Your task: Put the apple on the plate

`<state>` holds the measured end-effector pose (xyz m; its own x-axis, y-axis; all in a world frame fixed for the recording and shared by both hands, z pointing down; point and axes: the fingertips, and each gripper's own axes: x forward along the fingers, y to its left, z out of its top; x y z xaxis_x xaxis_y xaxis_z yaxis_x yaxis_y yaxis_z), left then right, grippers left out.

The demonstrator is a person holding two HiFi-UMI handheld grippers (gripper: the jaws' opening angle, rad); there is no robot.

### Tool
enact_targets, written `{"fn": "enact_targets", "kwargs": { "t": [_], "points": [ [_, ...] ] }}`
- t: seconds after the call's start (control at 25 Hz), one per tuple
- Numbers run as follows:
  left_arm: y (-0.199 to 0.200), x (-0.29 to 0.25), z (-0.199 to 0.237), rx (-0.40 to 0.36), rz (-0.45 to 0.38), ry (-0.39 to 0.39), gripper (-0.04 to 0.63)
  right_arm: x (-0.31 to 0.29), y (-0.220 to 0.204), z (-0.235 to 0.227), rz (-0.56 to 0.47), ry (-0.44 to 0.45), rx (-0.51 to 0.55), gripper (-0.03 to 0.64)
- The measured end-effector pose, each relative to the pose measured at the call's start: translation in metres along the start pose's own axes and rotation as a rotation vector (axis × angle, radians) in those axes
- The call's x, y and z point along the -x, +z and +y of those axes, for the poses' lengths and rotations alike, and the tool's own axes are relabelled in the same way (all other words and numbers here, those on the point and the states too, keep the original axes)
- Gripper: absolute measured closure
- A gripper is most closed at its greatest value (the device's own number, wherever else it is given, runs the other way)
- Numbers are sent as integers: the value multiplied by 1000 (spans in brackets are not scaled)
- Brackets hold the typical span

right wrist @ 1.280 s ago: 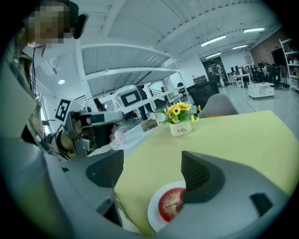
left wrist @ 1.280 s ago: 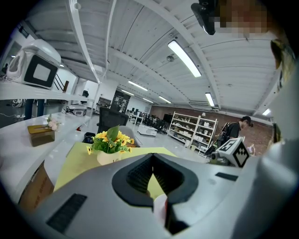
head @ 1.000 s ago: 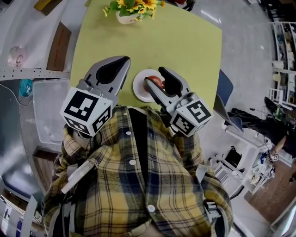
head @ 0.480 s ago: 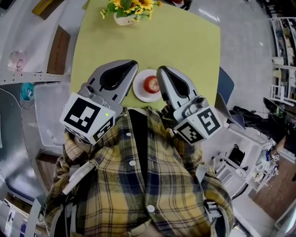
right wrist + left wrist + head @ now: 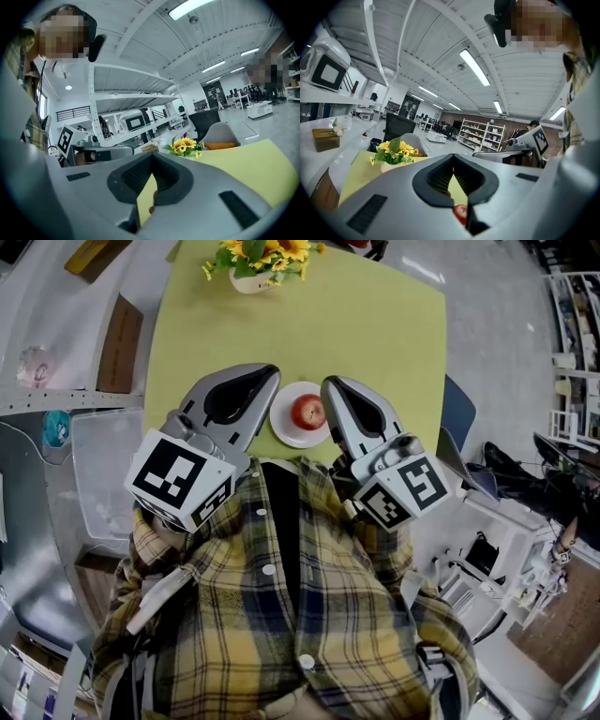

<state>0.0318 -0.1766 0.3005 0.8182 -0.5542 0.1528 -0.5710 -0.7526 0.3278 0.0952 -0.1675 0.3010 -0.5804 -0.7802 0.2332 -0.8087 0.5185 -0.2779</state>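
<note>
A red apple [image 5: 307, 412] sits on a small white plate [image 5: 286, 427] near the front edge of the yellow-green table [image 5: 375, 324]. My left gripper [image 5: 270, 372] hovers just left of the plate, its jaws shut and empty. My right gripper [image 5: 329, 383] hovers just right of the apple, apart from it, also shut on nothing. In the left gripper view the closed tips [image 5: 453, 157] meet above a gap that shows the apple [image 5: 461, 213] below. In the right gripper view the tips [image 5: 152, 157] are together and the table shows beneath them.
A vase of sunflowers [image 5: 258, 261] stands at the table's far edge. A clear plastic bin [image 5: 98, 470] lies on the floor to the left. A blue chair [image 5: 457, 413] stands at the table's right side, with desks and shelving beyond.
The right gripper's jaws stood open around the apple; they have shut and drawn back up and to the right. The apple stays on the plate. The left gripper shifted slightly toward the plate.
</note>
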Motion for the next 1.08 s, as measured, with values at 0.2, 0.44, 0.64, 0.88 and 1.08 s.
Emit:
{"fn": "enact_targets", "kwargs": {
  "t": [0.2,0.44,0.64,0.88,1.08],
  "points": [
    [2,1,2,-1,-6,9,588,-1,-1,-1,15,-3,10,621],
    [2,0,5,-4,-8,15,588,-4,-1,-2,26,-8,17,621],
    [1,0,8,2,-6,22,588,-4,-4,-3,36,-18,27,621],
    [1,-2,8,-3,-6,20,588,-4,-5,-5,47,-28,31,621],
    [3,-11,14,-23,0,-3,588,-3,-3,-11,46,-48,45,621]
  ]
}}
